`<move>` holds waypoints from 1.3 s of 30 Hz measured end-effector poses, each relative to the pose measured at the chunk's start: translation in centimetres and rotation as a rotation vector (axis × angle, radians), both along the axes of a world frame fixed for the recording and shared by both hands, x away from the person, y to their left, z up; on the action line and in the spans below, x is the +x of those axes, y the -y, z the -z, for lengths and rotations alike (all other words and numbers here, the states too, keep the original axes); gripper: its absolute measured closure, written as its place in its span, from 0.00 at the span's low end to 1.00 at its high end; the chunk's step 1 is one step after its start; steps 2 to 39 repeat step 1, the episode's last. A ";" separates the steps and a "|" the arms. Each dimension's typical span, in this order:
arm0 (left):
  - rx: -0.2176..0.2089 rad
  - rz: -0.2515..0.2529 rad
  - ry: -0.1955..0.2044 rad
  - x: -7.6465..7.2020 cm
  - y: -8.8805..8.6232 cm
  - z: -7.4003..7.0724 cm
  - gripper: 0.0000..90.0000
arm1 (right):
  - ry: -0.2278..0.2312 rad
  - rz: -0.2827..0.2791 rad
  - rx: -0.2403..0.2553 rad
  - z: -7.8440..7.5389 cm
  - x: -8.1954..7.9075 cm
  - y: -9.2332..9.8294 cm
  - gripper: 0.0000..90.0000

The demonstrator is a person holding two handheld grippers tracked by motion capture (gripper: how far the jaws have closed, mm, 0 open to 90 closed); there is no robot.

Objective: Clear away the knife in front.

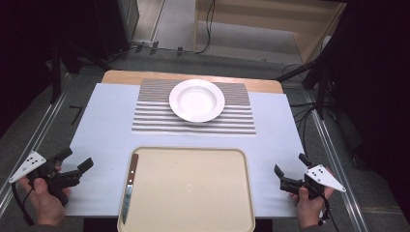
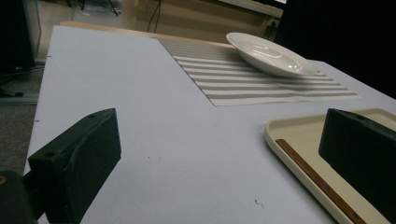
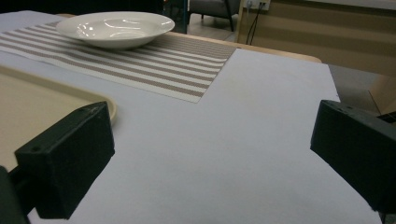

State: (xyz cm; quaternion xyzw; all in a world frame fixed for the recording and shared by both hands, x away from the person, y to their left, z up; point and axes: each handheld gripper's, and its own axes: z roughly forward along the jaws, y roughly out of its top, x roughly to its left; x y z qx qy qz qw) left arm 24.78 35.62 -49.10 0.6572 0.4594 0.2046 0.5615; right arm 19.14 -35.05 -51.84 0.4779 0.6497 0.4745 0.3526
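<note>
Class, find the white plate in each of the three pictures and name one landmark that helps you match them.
High view: the plate sits top centre.
Left gripper view: the plate is upper right.
Right gripper view: the plate is upper left.
Shared landmark: the striped mat under it.

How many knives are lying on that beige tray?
1. A single knife with a brown wooden handle and a metal blade lies along the left edge of the beige plastic tray, handle pointing away from the person. The rest of the tray is bare, so nothing could hide another.
</note>
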 end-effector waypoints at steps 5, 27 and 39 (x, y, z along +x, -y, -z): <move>0.002 0.004 0.001 0.0 0.0 0.0 0.00 | -0.003 0.002 0.001 0.0 0.1 0.0 0.00; 0.002 0.004 0.001 0.0 0.0 0.0 0.00 | -0.003 0.002 0.001 0.0 0.1 0.0 0.00; 0.002 0.004 0.001 0.0 0.0 0.0 0.00 | -0.003 0.002 0.001 0.0 0.1 0.0 0.00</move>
